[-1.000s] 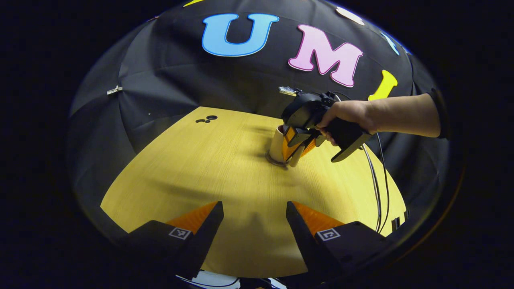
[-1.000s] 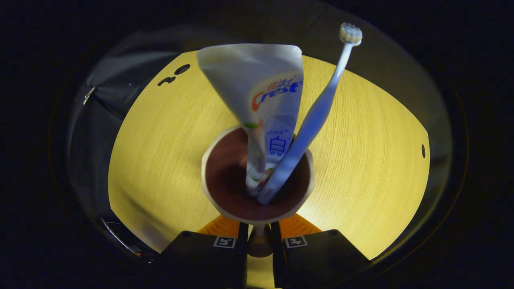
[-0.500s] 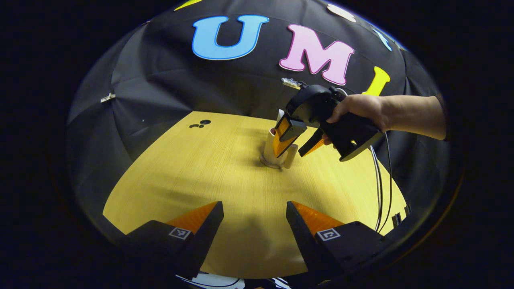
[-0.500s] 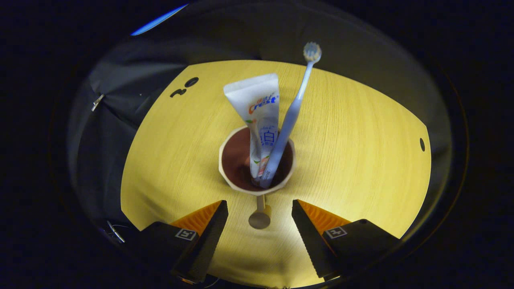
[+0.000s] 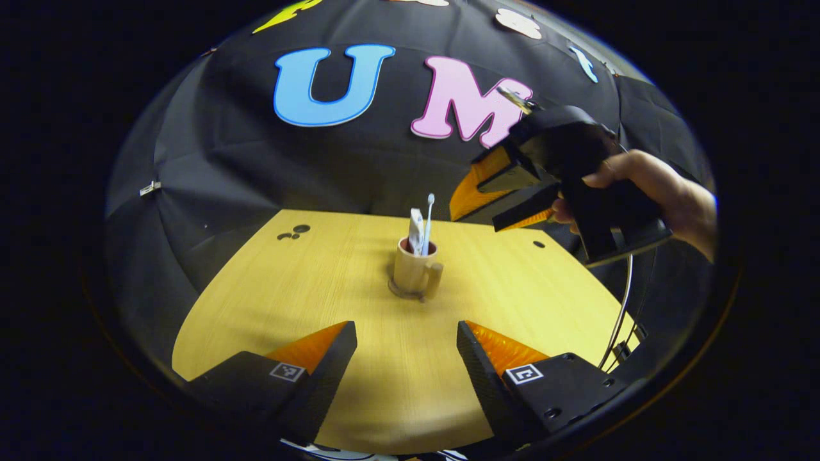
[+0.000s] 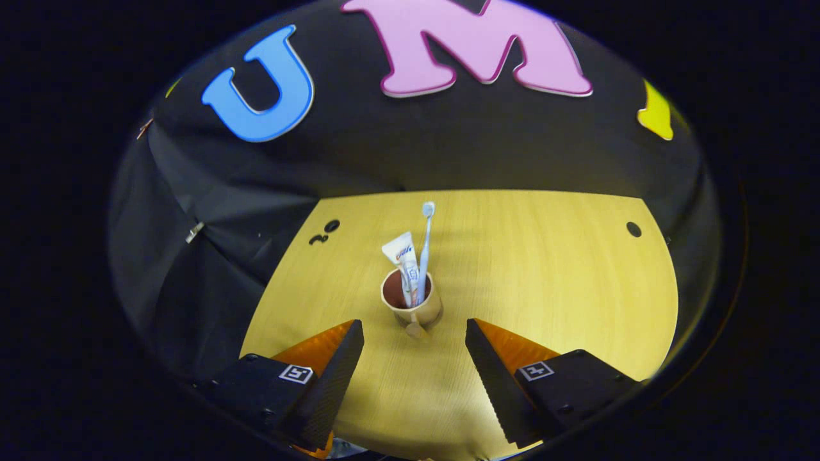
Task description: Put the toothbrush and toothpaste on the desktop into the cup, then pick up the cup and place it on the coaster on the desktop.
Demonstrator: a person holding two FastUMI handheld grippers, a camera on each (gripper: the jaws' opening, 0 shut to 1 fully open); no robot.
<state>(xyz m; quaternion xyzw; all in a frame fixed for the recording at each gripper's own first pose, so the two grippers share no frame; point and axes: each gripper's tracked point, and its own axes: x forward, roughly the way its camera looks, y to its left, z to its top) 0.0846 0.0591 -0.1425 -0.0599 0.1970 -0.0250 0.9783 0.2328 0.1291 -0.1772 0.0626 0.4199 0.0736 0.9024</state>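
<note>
Right gripper (image 5: 490, 202) hangs wide open and empty above the desk's (image 5: 288, 288) far right part; our left gripper (image 5: 405, 346) gapes empty at the near edge. Cup (image 5: 413, 269) sits mid-desk on the coaster (image 5: 405, 296), toothbrush (image 5: 427, 221) and toothpaste (image 5: 416, 225) upright inside. We judge the cup rigid, top-heavy; grab its handle (image 5: 435, 274).
</note>
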